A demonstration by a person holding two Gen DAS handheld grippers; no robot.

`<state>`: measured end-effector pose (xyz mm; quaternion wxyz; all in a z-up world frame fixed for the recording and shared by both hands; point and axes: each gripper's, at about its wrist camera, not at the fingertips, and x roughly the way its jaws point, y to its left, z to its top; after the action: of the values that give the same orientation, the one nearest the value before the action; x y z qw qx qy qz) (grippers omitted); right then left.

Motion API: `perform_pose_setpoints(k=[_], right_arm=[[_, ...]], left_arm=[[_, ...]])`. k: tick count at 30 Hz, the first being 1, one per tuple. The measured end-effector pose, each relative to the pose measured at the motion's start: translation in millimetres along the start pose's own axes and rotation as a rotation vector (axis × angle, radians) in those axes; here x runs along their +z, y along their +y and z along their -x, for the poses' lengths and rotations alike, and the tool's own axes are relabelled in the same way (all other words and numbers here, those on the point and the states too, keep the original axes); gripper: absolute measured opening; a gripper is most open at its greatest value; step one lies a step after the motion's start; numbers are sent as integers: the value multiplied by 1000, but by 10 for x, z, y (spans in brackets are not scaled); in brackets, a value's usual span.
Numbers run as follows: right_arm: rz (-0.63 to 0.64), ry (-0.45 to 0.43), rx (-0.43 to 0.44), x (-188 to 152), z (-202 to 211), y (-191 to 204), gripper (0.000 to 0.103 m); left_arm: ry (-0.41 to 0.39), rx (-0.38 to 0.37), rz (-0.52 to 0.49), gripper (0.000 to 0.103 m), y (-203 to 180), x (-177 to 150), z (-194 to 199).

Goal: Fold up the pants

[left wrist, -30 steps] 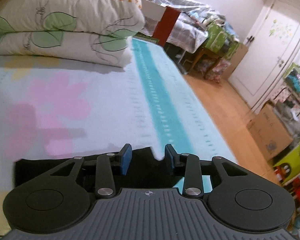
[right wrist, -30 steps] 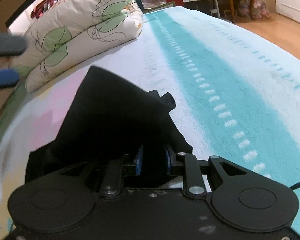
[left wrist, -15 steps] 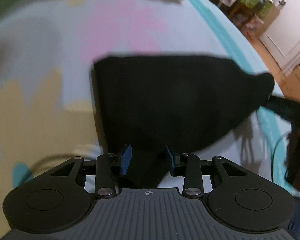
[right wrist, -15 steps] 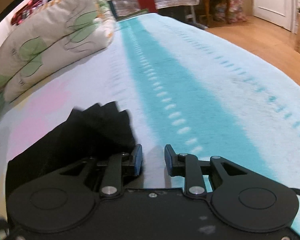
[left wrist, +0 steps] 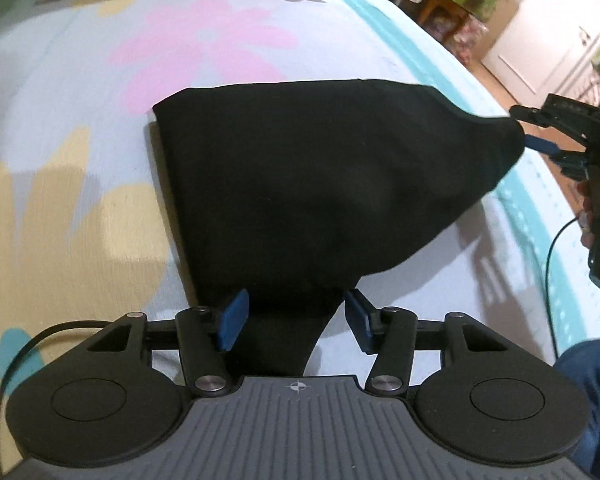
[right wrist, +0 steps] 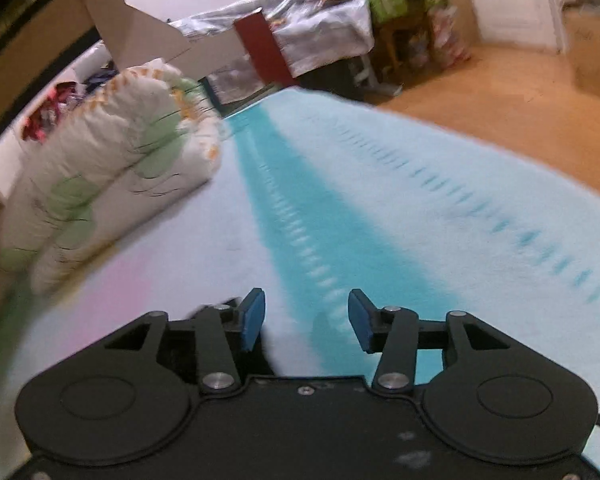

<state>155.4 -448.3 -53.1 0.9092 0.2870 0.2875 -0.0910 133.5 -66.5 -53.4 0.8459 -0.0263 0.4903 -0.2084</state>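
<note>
Black fabric makes up the one pair of pants, folded into a single flat wedge on the bed, between its near edge and the stacked pillows, two of them, at the head end. Two tools are in sight. On the left tool the jaws have just been opening; a narrow tail of cloth lies between the pads, which stand clear of it. On the right tool the jaws have likewise been opening, only bedspread between them, beside the teal stripe.
</note>
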Motion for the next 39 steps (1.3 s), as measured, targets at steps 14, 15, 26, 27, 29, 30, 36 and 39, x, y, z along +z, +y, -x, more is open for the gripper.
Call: perform_pose_setpoints(k=[14,15,26,27,29,30,36,39], right_arm=[[468,210,85,-249,-394,773,12],[457,191,110,-230,-308,742,10],[401,123,55,-456,-38,373,47],[371,91,37,-416,-17,346,50],[318,71,34,-344,-46,309,51],[297,91,44,-308,-106,284,51],[192,207,122,-268,-405,154,52],[224,213,139,-259,-458,200,52]], left_arm=[[1,-31,51,52,199,-37,75],[3,-34,51,52,209,-31,74],[12,-58,47,52,305,-8,61],[13,-58,47,52,309,-8,56],[17,-58,51,52,319,5,56],[17,-57,49,52,323,8,60],[14,-63,45,52,338,3,68],[14,-64,46,52,340,6,70]])
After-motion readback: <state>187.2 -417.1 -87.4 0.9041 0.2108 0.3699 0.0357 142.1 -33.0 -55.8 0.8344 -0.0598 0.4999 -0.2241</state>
